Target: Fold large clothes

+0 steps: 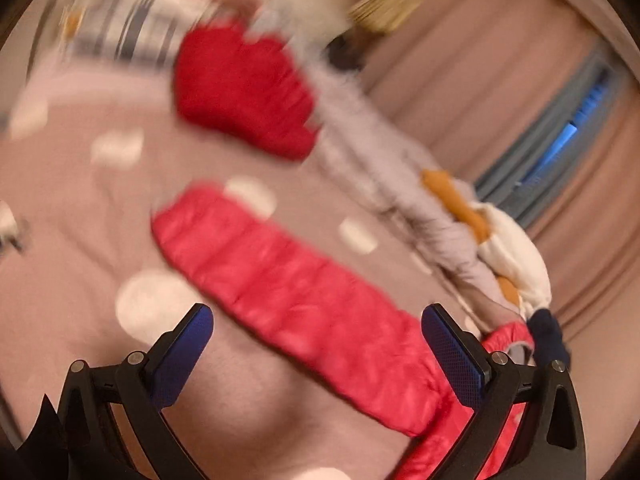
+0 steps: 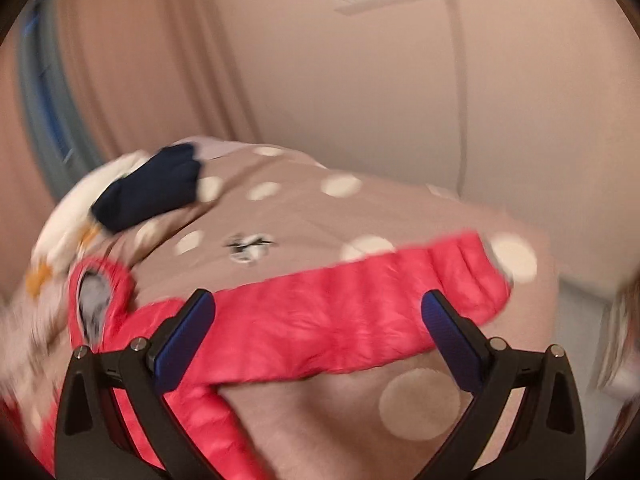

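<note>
A pink-red puffer jacket lies spread on a bed with a brown, white-dotted cover [image 1: 100,208]. In the left wrist view one sleeve [image 1: 304,300] stretches away between the fingers of my left gripper [image 1: 318,328], which is open and empty above it. In the right wrist view the other sleeve [image 2: 352,312] runs to the right, and the collar [image 2: 100,292] shows at left. My right gripper [image 2: 318,316] is open and empty just above the sleeve. Both views are motion-blurred.
A folded red garment [image 1: 244,92] lies farther up the bed. A pile of grey, white and orange clothes [image 1: 452,216] and a navy item [image 2: 152,188] sit along the bed's edge by the pink curtain [image 1: 480,60]. A wall [image 2: 360,80] is behind.
</note>
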`<state>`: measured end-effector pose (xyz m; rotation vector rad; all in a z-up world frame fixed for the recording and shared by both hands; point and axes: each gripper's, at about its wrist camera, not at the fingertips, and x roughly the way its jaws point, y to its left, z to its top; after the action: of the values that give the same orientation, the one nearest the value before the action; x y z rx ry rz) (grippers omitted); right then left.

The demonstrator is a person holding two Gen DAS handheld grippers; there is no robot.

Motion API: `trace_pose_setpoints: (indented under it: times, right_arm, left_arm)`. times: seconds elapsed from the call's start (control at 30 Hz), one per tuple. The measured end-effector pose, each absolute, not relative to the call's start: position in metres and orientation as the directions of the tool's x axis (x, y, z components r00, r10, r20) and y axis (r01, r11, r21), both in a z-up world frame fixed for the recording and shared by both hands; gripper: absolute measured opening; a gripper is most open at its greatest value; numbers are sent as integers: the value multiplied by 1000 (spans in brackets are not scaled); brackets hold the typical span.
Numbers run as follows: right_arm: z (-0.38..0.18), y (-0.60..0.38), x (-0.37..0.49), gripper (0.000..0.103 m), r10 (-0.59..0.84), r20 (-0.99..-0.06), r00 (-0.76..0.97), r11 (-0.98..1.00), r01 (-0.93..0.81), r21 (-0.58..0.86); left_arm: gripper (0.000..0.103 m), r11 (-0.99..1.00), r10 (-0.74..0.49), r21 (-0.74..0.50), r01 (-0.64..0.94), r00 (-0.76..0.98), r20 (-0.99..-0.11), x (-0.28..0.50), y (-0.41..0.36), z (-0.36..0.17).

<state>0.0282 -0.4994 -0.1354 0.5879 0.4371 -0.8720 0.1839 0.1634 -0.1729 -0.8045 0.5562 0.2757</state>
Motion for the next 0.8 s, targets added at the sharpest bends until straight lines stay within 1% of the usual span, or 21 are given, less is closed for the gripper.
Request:
trace_pose_setpoints:
  times: [0.07, 0.13, 0.2, 0.23, 0.3, 0.37, 0.4, 0.47, 0.53, 0.57, 0.6, 0.63, 0.67, 0.7, 0.73, 0.77, 0.8]
  right_arm:
    - [-156, -523, 16, 103, -547, -621, 561, 422, 826, 374]
    - [-172, -537, 6, 103, -503, -650, 569, 355, 822, 446]
    - [-185, -548, -3, 103, -468, -670, 576, 289, 817, 500]
    - [-193, -554, -7, 103, -445, -680, 583, 255, 810, 528]
    - [-201, -555, -10, 103, -407, -672, 619, 221, 780, 585]
    - [-209, -555, -13, 103, -383, -645, 661, 190, 740, 646]
    - [-212, -555, -15, 103, -378, -630, 679, 185, 722, 667]
    - [-221, -554, -14, 103, -354, -562, 747, 177, 644, 744]
    - [-229, -553, -8, 103, -314, -524, 792, 163, 589, 792]
    - [-230, -550, -6, 103, -318, -500, 805, 166, 567, 807]
    - [-231, -550, -6, 103, -322, -486, 813, 170, 554, 815]
    - [-231, -548, -5, 103, -318, -458, 830, 176, 526, 832]
    - [-233, -548, -8, 103, -304, -423, 853, 175, 487, 856]
    - [-237, -550, -6, 103, -286, -382, 879, 166, 438, 884]
    - [-239, -547, -4, 103, -267, -344, 900, 152, 392, 907]
    - [-241, -545, -2, 102, -254, -331, 909, 142, 374, 916]
    - [-242, -543, -1, 101, -242, -338, 910, 135, 376, 917]
  left_arm:
    - [102, 613, 28, -617, -494, 793, -608, 192, 183, -191]
    - [102, 582, 2, -658, -477, 810, -586, 192, 195, -203]
    - [100, 527, -42, -679, -511, 782, -622, 200, 209, -213]
    - [99, 502, -85, -717, -483, 798, -597, 202, 214, -218]
    - [99, 460, -165, -799, -388, 846, -507, 203, 220, -229]
    - [99, 433, -243, -830, -353, 840, -484, 212, 219, -235]
    - [99, 434, -280, -842, -319, 841, -463, 216, 216, -235]
    - [99, 429, -354, -877, -217, 853, -384, 221, 207, -236]
    - [97, 433, -352, -875, -216, 853, -385, 226, 201, -236]
    - [85, 433, -348, -875, -216, 855, -384, 228, 199, -235]
    - [69, 430, -359, -879, -208, 854, -377, 231, 199, -239]
    - [59, 428, -364, -874, -230, 841, -400, 234, 199, -246]
    - [30, 439, -340, -852, -285, 825, -452, 235, 202, -256]
    - [18, 463, -290, -805, -371, 795, -533, 235, 202, -262]
    - [18, 461, -288, -808, -365, 800, -526, 239, 205, -265]
    - [18, 468, -281, -807, -361, 805, -523, 240, 205, -263]
    - [18, 483, -268, -793, -370, 800, -537, 240, 203, -259]
